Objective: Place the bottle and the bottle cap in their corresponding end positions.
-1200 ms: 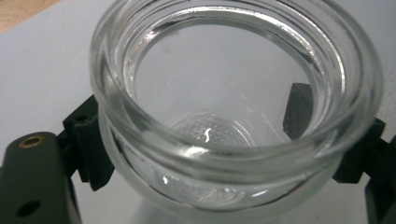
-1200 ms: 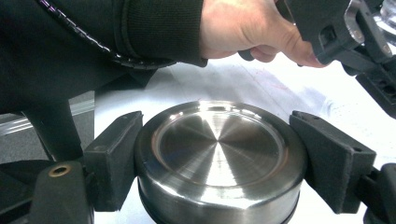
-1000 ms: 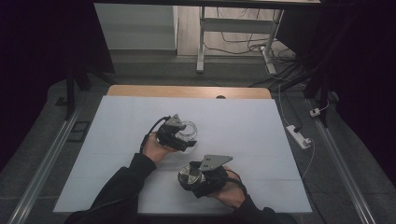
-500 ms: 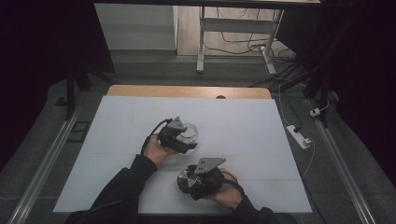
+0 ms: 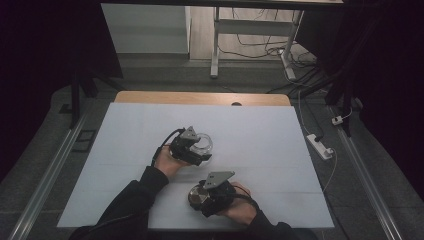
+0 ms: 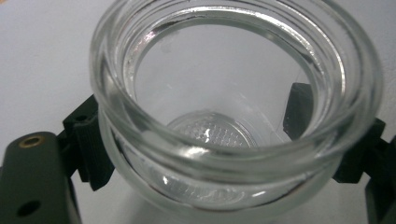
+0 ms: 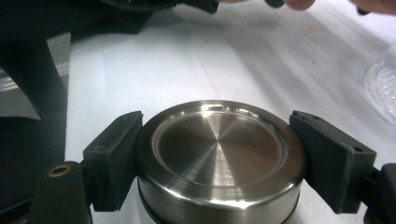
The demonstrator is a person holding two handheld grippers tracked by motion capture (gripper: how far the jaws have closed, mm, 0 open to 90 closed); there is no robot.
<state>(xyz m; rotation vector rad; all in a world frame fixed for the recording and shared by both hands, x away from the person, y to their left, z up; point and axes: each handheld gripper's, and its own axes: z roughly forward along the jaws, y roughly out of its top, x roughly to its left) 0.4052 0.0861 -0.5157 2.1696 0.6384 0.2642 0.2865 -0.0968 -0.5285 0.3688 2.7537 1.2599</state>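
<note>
A clear glass jar point(image 6: 233, 112) with a threaded mouth stands between the jaws of my left gripper point(image 6: 224, 149), which is shut on its sides. In the high view that jar point(image 5: 202, 143) sits mid-table with the left gripper point(image 5: 197, 150) around it. My right gripper point(image 7: 219, 163) is shut on a round steel lid point(image 7: 219, 154), flat face towards the camera. From above, the steel lid point(image 5: 198, 196) and the right gripper point(image 5: 202, 197) lie near the table's front edge, right of the left forearm.
The white table top point(image 5: 270, 140) spreads wide around both hands. A wooden strip point(image 5: 200, 98) runs along its far edge. On the floor to the right lies a white power strip point(image 5: 320, 146) with cables. A metal rail point(image 5: 45, 170) runs down the left side.
My right gripper with the lid has slid a little towards the front edge and left. The left gripper and jar have barely moved.
</note>
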